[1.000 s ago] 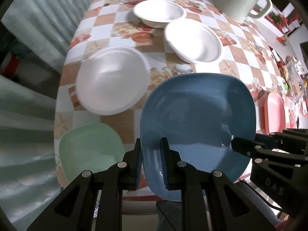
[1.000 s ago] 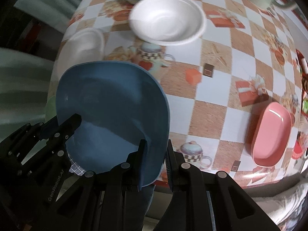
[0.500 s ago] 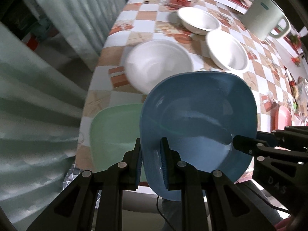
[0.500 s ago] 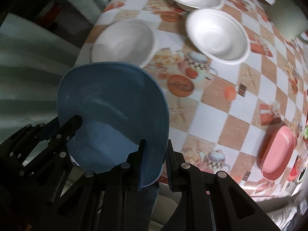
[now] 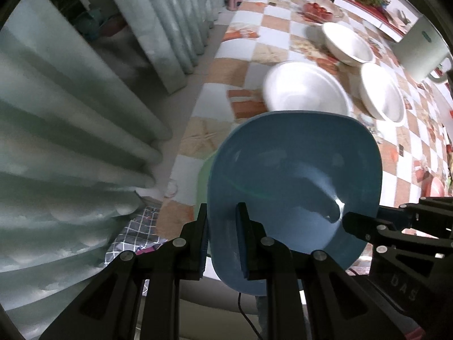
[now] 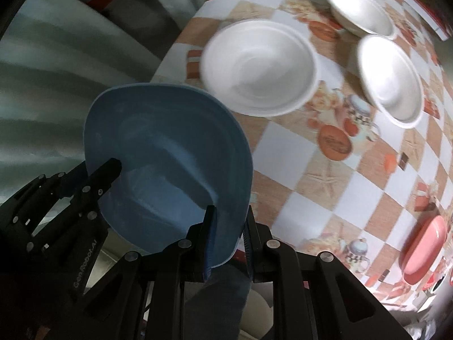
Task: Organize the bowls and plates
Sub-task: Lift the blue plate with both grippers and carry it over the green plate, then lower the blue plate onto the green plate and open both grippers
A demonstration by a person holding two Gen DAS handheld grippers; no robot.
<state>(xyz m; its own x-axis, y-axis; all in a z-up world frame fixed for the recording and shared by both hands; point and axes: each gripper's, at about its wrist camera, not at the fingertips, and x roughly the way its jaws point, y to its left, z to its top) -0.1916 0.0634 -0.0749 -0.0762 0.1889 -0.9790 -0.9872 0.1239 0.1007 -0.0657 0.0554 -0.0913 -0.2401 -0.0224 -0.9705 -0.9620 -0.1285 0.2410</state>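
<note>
You hold the blue square plastic plate (image 5: 294, 175) in the air with both tools, over the near left corner of the table with the checkered orange and white cloth (image 6: 334, 175). The jaws of the left gripper (image 5: 222, 238) pinch the plate's near rim, and the jaws of the right gripper (image 6: 228, 240) pinch its opposite edge. Under the plate, the edge of a pale green square plate (image 5: 202, 175) shows on the table, mostly hidden, so I judge you are bringing the blue one to stack on it; it is not yet set down.

Much of the task is left. The three white round bowls (image 6: 259, 66) lie apart from each other on the cloth, not nested. A pink oblong plate (image 6: 424, 250) rests alone near the far right edge, well apart from the green one. As far as I can see, no stack is finished yet.
</note>
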